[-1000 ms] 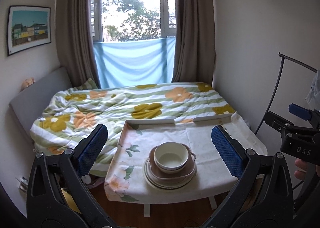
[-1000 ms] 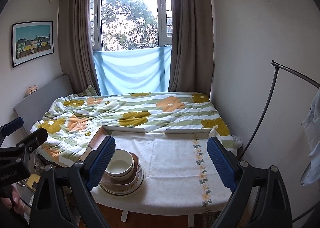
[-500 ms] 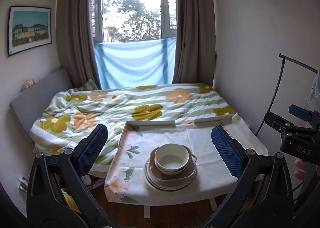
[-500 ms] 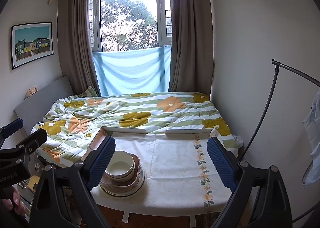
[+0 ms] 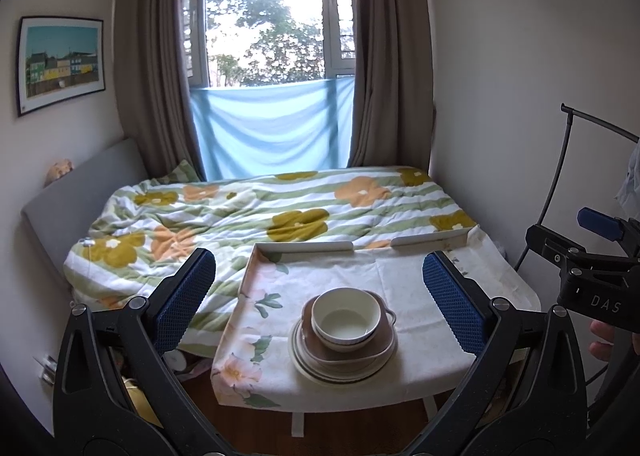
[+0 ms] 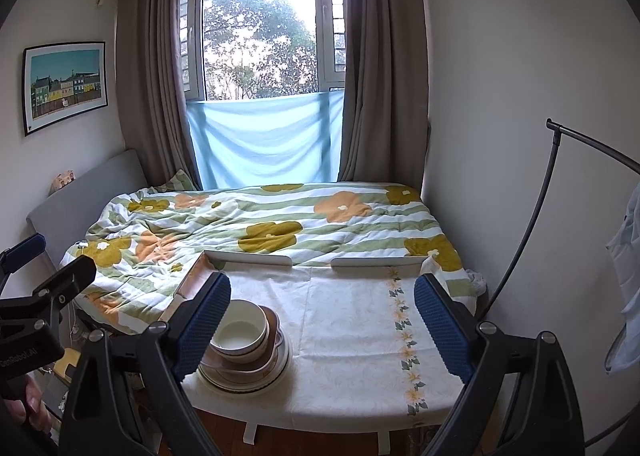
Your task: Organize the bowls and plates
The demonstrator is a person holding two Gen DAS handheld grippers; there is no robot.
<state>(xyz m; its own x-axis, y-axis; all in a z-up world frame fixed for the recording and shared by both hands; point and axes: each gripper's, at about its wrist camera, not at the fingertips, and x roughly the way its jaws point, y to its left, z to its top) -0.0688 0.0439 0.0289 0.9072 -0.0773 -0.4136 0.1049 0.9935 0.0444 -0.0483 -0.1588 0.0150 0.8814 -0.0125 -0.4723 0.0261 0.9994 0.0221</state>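
A: Stack position? B: White bowl (image 5: 345,316) nested in brown dish (image 5: 348,340) on cream plates (image 5: 340,370), near front edge of the cloth-covered table (image 5: 400,276); well beyond both grippers, untouched.

A: Jaws? B: Left gripper (image 5: 318,302) spread wide, stack framed between its fingers; right gripper (image 6: 320,322) spread wide, stack behind its left finger (image 6: 204,326), nothing held.

Bare tablecloth (image 6: 352,340) lies open right of the dish stack (image 6: 244,356); a low rail (image 6: 250,258) borders the far edge.
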